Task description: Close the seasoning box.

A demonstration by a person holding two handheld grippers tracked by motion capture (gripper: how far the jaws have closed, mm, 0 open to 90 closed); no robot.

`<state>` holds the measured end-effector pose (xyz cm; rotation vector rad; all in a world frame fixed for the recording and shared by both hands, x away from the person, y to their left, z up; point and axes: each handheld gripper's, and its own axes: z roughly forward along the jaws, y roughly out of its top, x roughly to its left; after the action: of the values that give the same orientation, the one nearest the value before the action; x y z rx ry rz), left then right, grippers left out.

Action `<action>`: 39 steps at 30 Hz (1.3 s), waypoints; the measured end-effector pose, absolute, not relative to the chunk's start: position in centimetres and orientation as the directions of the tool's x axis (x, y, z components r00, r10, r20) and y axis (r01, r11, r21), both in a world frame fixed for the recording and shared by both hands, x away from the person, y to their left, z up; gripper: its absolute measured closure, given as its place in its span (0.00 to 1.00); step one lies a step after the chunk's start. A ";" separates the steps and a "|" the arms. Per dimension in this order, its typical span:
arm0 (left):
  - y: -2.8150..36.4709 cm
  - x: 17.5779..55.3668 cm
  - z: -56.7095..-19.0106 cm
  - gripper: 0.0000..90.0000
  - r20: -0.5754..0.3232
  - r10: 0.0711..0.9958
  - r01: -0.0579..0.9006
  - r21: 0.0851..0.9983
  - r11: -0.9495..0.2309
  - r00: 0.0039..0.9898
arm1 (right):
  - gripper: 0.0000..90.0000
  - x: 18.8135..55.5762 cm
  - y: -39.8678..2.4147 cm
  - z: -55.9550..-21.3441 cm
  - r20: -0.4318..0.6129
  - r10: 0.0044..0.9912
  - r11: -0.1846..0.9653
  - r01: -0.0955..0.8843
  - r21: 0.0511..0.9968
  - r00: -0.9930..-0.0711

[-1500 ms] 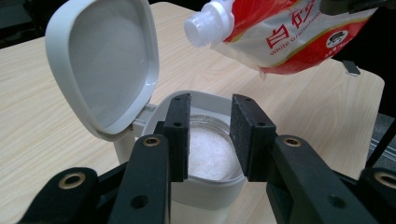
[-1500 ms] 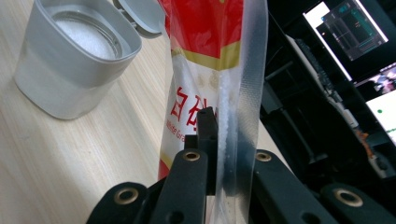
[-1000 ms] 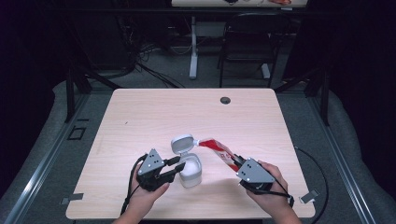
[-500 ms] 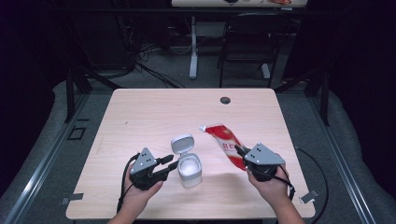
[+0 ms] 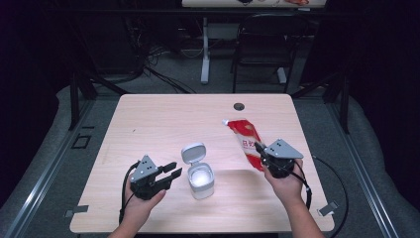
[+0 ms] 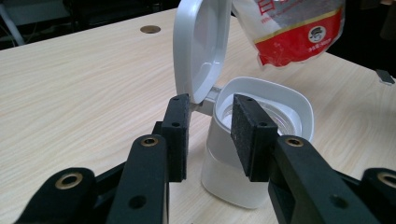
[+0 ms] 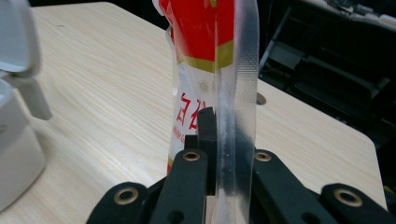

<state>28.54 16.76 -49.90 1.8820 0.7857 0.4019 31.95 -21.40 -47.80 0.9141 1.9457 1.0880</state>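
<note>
A white container (image 5: 200, 181) stands near the table's front, its flip lid (image 5: 193, 152) hinged up and white contents inside. My left gripper (image 5: 173, 169) sits just to its left, open, with the pads apart from it. In the left gripper view the fingers (image 6: 177, 135) frame the container (image 6: 299, 109) and its lid (image 6: 201, 46) without touching them. My right gripper (image 5: 258, 151) is shut on the lower edge of a red and white pouch (image 5: 245, 139), which it holds up right of the container. The right gripper view shows the jaws (image 7: 217, 130) pinching the pouch's clear seam (image 7: 201, 46).
The light wooden table (image 5: 163, 119) has a round cable hole (image 5: 239, 106) near its far edge. A dark chair (image 5: 262, 44) and a desk leg (image 5: 204, 54) stand beyond it. Cables trail from both grippers over the front edge.
The right gripper has carried the pouch from over the container off to the right and tipped it more upright. The left gripper has drawn back leftward from the container.
</note>
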 end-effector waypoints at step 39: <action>16.6 28.6 -50.3 0.75 -0.062 0.683 0.346 0.893 -0.288 0.728 | 0.97 32.8 -24.1 -51.0 -0.206 0.852 0.377 0.291 0.880 -0.482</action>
<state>28.57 16.62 -50.27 1.8979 0.7936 0.4093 32.83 -24.14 -51.02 0.9825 1.9671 1.0692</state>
